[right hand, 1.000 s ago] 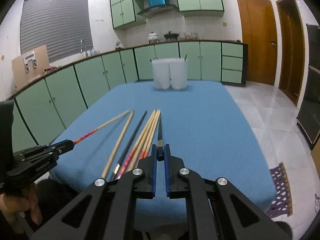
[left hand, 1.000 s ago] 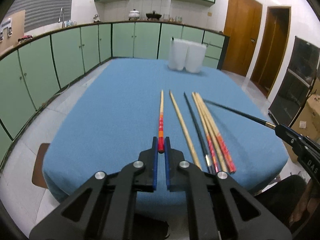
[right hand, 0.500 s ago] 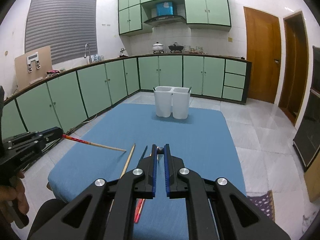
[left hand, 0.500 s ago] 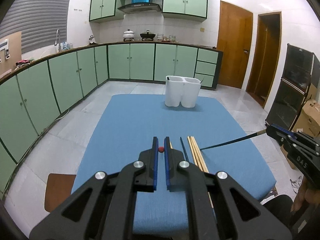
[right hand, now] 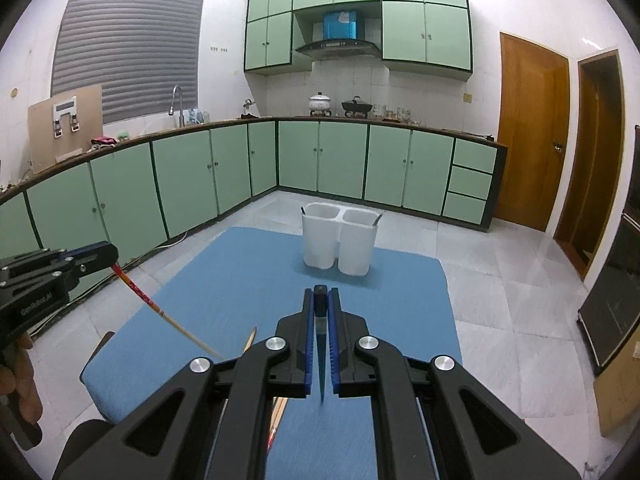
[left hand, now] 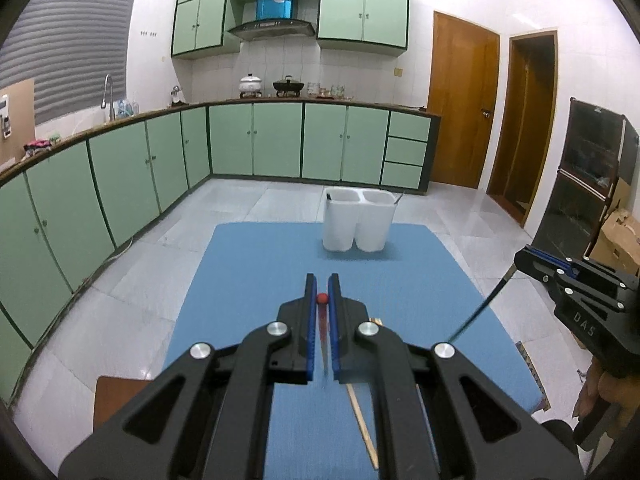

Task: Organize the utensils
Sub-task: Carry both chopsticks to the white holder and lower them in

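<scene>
My left gripper [left hand: 322,292] is shut on a red-and-wood chopstick [left hand: 322,300], which hangs tip down; the chopstick also shows in the right wrist view [right hand: 160,312]. My right gripper [right hand: 321,300] is shut on a black chopstick [right hand: 320,336], tip down, also seen in the left wrist view [left hand: 478,312]. Both are held high above the blue table [left hand: 256,272]. A white two-compartment utensil holder [left hand: 358,224] stands at the table's far end, with a utensil tip in each compartment. Several chopsticks [left hand: 362,424] lie on the table below the grippers.
Green kitchen cabinets [left hand: 120,176] run along the left and back. Brown doors [left hand: 464,108] stand at the right. A cardboard box [left hand: 618,236] sits at the far right. Tiled floor [left hand: 120,300] surrounds the table.
Both grippers have lifted their chopsticks off the table and risen well above it. Each chopstick has swung from lying flat to hanging tip down.
</scene>
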{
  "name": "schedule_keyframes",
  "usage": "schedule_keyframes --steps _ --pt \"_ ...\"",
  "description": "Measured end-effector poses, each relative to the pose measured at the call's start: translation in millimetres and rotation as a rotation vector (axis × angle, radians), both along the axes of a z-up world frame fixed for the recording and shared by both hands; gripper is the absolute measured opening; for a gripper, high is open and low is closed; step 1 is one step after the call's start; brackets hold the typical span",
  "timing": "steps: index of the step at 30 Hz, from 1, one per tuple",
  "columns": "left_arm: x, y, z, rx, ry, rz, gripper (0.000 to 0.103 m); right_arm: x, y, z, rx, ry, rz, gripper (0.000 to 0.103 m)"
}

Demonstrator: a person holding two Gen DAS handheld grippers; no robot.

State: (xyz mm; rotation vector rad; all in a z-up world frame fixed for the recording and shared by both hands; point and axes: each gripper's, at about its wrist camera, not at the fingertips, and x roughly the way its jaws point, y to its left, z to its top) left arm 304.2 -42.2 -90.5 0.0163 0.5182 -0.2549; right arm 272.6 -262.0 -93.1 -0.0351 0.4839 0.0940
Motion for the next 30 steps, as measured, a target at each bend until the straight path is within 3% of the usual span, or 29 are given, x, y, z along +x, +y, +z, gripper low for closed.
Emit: schedule_keyframes --steps 16,30 --pt "63.0 -26.2 48.6 -0.017 -0.044 -0.038 0.005 53.3 -14.9 57.8 0.005 -0.091 -0.035 0.006" --pt "166.6 -59.9 106.2 -0.063 -0.116 -0.076 0.005 166.7 -35.2 105.8 0.005 -0.144 -0.055 0.006"
